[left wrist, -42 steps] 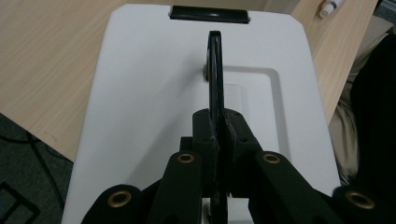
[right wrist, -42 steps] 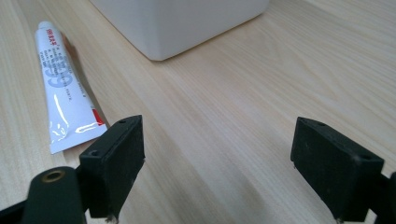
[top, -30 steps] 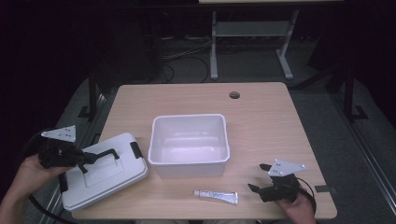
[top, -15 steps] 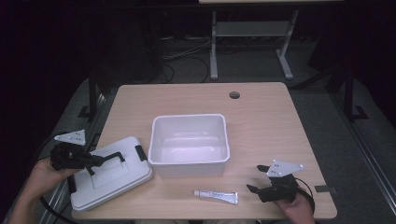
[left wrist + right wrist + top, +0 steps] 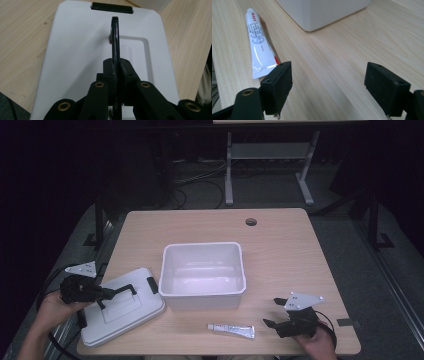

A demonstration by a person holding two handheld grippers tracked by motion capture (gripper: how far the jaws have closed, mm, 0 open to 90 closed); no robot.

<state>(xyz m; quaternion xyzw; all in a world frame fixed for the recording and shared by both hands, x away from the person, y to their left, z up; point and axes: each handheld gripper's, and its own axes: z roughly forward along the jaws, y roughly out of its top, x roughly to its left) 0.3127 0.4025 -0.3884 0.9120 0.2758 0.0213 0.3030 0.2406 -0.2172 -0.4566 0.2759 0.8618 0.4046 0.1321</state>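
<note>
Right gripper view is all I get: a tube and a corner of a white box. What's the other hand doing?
Observer: The left gripper is shut on the black handle of a white lid.
Operator: Where's that lid?
Observer: At the table's front left corner, beside the box, not on it.
Operator: Is anything in the box?
Observer: No, from the high view the box is empty.
</note>
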